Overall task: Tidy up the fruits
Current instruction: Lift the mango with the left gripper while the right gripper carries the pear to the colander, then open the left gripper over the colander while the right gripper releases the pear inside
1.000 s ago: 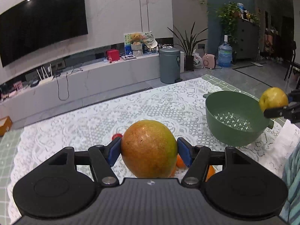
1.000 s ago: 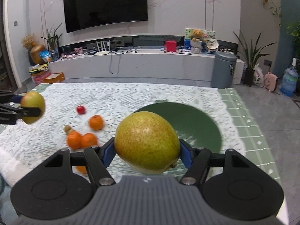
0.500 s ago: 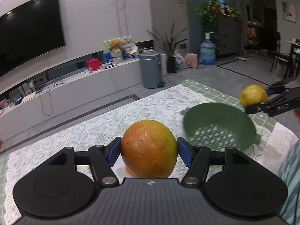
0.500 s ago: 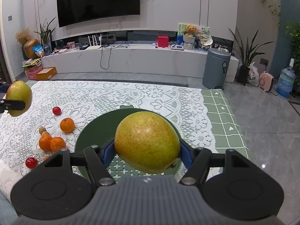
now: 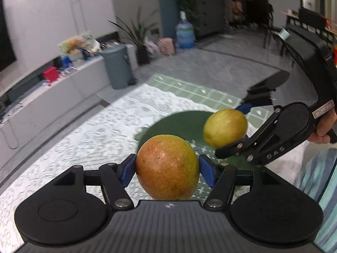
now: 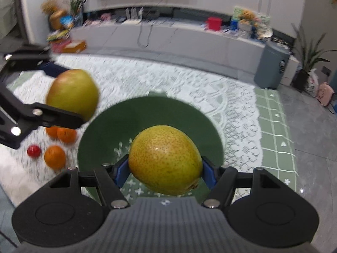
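Mango (image 5: 167, 167), orange-red fading to yellow-green, smooth and speckled, clamped between blue pads of left gripper (image 5: 167, 169), held up above near rim of green colander bowl (image 6: 151, 113). Pear (image 6: 165, 160), yellow-green with fine brown freckles (stem end facing the camera, low right), clamped in right gripper (image 6: 165, 171), hanging right over the bowl's perforated inside. Bowl sits on white lace tablecloth (image 6: 189, 84). Left of the bowl: three oranges (image 6: 55, 156) and one small red fruit (image 6: 33, 150). Backgrounds motion-blurred.

Claw-mounted views, shared green bowl (image 5: 179, 124)
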Action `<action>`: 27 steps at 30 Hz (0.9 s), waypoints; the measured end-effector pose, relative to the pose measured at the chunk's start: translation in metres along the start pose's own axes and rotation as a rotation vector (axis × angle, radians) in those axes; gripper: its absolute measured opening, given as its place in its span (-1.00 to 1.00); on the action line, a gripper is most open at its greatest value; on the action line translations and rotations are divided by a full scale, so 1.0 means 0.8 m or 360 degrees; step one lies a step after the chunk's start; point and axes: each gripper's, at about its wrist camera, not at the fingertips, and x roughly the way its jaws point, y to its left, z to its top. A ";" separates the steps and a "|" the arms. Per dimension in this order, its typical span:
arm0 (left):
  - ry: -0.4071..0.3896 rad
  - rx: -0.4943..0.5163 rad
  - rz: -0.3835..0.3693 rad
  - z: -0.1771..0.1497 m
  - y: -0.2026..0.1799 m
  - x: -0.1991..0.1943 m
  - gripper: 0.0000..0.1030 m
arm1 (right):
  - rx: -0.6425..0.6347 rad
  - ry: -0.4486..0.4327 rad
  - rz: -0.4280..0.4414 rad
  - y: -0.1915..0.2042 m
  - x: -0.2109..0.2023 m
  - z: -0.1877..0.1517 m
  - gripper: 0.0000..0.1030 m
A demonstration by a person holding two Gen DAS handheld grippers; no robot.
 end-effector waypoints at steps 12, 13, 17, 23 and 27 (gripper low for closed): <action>0.0350 0.0243 -0.0161 0.003 -0.018 0.092 0.43 | -0.0283 0.0346 0.0124 -0.007 0.062 0.012 0.29; 0.0382 0.0250 -0.0174 0.003 -0.017 0.098 0.43 | -0.0308 0.0367 0.0137 -0.006 0.065 0.013 0.29; 0.0485 0.0318 -0.0193 0.003 -0.018 0.115 0.43 | -0.0402 0.0458 0.0171 0.003 0.078 0.017 0.29; 0.0613 0.0416 -0.0229 -0.001 -0.024 0.134 0.43 | -0.0450 0.0550 0.0192 0.006 0.092 0.024 0.29; 0.0668 0.0393 -0.0295 -0.001 -0.023 0.144 0.43 | -0.0501 0.0599 0.0195 0.010 0.098 0.027 0.29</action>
